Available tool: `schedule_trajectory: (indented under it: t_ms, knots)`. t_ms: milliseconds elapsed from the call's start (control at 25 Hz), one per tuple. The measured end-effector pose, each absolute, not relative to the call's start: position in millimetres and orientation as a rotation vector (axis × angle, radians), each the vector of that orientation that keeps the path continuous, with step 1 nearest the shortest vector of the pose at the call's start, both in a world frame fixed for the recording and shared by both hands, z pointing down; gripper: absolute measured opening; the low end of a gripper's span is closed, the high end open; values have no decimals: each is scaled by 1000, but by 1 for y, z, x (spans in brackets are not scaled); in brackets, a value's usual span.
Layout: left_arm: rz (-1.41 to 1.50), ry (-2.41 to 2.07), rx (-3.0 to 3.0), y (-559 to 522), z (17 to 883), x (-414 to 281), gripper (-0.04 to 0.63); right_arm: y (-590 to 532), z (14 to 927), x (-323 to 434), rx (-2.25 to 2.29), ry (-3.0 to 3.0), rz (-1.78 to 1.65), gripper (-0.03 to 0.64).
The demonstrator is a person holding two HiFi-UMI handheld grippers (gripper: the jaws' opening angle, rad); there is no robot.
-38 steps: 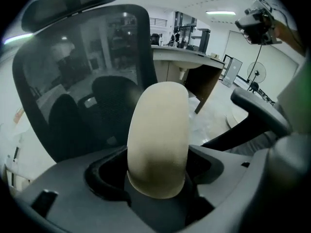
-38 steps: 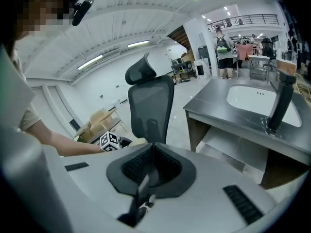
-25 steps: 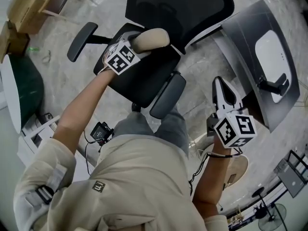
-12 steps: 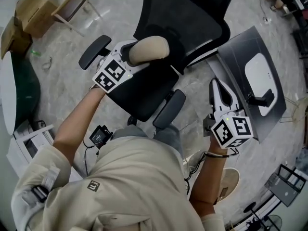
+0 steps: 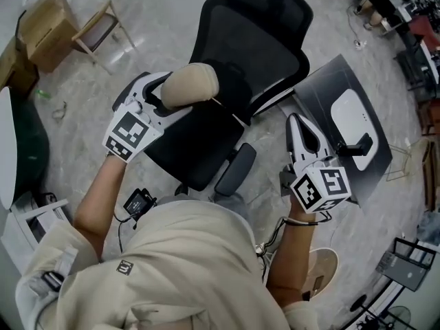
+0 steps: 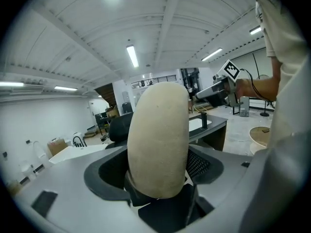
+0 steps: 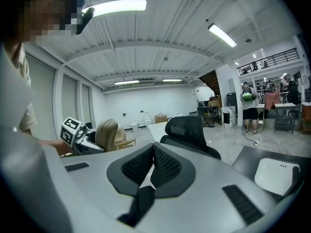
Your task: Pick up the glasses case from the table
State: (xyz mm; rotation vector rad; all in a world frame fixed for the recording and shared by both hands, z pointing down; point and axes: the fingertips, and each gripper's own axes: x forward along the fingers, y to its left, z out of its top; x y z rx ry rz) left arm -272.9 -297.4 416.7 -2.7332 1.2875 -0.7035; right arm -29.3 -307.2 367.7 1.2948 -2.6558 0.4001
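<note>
The beige glasses case [image 5: 190, 85] is held in the air above a black office chair [image 5: 242, 53], with my left gripper [image 5: 159, 96] shut on it. In the left gripper view the glasses case [image 6: 158, 140] stands up between the jaws and fills the middle. My right gripper [image 5: 300, 128] is shut with nothing between its pads and points toward the dark table [image 5: 344, 126]. In the right gripper view the right gripper [image 7: 152, 165] has its pads pressed together, and the glasses case [image 7: 107, 134] shows small at the left.
A white pad [image 5: 353, 119] and a black stand [image 5: 355, 147] lie on the dark table. The chair's armrest [image 5: 236, 170] is below the grippers. A wooden chair [image 5: 96, 33] and cardboard boxes [image 5: 42, 20] stand far left. A person [image 7: 249, 106] stands in the distance.
The head view has swung, so the chair and table sit lower and nearer the centre. My left gripper with the case has shifted left and down in view; the right gripper moved slightly left.
</note>
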Motion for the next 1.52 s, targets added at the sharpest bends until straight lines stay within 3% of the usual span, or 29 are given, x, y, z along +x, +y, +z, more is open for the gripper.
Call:
schedule_trajectory:
  t_ms: [640, 1520]
  knots:
    - [-550, 1360, -2644, -224, 340, -312, 367, -262, 317, -50, 1317, -2707, 289, 23]
    - [-538, 1353, -2644, -196, 347, -333, 367, -230, 321, -59, 1312, -2665, 287, 23]
